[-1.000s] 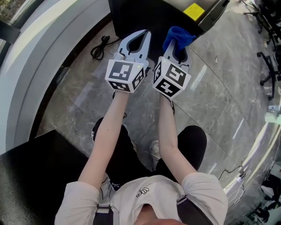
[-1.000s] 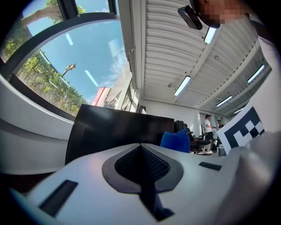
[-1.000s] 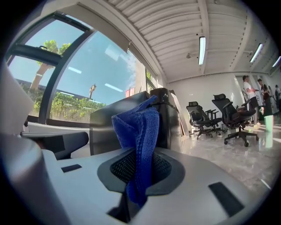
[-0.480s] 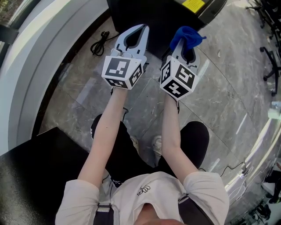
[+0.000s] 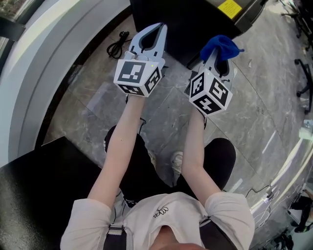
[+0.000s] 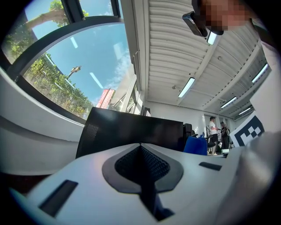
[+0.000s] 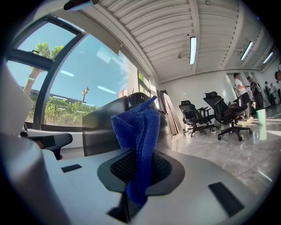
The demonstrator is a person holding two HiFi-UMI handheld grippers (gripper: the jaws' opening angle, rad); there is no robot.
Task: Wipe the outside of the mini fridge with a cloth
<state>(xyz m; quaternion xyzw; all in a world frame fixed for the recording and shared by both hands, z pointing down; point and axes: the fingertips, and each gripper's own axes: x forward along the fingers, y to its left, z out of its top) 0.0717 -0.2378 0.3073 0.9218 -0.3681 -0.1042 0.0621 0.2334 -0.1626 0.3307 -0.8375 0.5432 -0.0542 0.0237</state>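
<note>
Grey marble-look tile floor [image 5: 254,112] in an open office, with a curved white wall [image 5: 44,63] running along the left under a big curved window [image 6: 66,57] that shows trees and sky; ribbed ceiling with strip lights overhead. Black box-shaped mini fridge [image 5: 190,24] stands on the floor at the far side, straight ahead of the person, a yellow sticker [image 5: 229,8] on its far-right part. In the left gripper view it fills the middle distance as a dark slab [image 6: 131,132]; the right gripper view shows it as a dark metallic face [image 7: 103,127] just behind the cloth. Left gripper [image 5: 160,28] is held out with its tips over the fridge's near-left edge, jaws fully together [image 6: 140,149], nothing between them. Right gripper [image 5: 218,52] sits to the right of it, the two well apart, its jaws clamped [image 7: 137,169] on a blue microfibre cloth [image 7: 138,132], which stands up out of the jaws in a bunched fold. From the head view the cloth [image 5: 221,45] is at the fridge's near-right corner; can't tell if it touches the fridge. Marker cubes face up: left [image 5: 138,78], right [image 5: 210,93]. Coiled black power cable [image 5: 117,45] lies on the floor left of the fridge, near the wall. Black office chairs [image 7: 228,112] stand far right, with people standing beyond them.
</note>
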